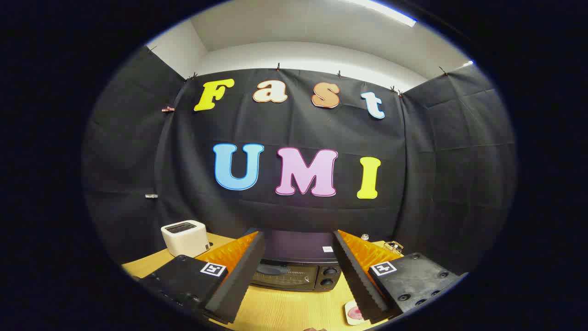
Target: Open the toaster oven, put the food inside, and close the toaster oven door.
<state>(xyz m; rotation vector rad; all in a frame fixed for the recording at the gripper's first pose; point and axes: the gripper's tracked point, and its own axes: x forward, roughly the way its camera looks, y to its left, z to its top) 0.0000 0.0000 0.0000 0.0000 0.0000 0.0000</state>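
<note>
Two fingers of the gripper (298,248) stand spread wide apart, holding nothing, with open space between their tips. Each finger carries a dark ribbed pad on its inner face, an orange ribbed panel on its outer side, and a black mounting block bearing a small square black-and-white marker. The left finger (239,276) and the right finger (356,273) angle outward from the tips toward their blocks.

The toaster oven (298,266) sits on the wooden table (285,308), just ahead of the fingers and framed in the gap between them. It is a dark unit with a purple-black top. Its front shows a glass door on the left and two round knobs (329,276) stacked on the right. The door appears closed (the glass is dim, and the interior cannot be made out).

A small white toaster-like appliance (185,237) stands on the table beyond the left finger, to the left of the oven and apart from it.

A pale plate (353,312) with a pink-red item on it lies on the table beside the lower part of the right finger, nearer the camera than the oven. The finger partly covers it, so the item cannot be identified with certainty.

A small clear object (392,247) sits on the table's far right, beyond the right finger; its form cannot be told.
</note>
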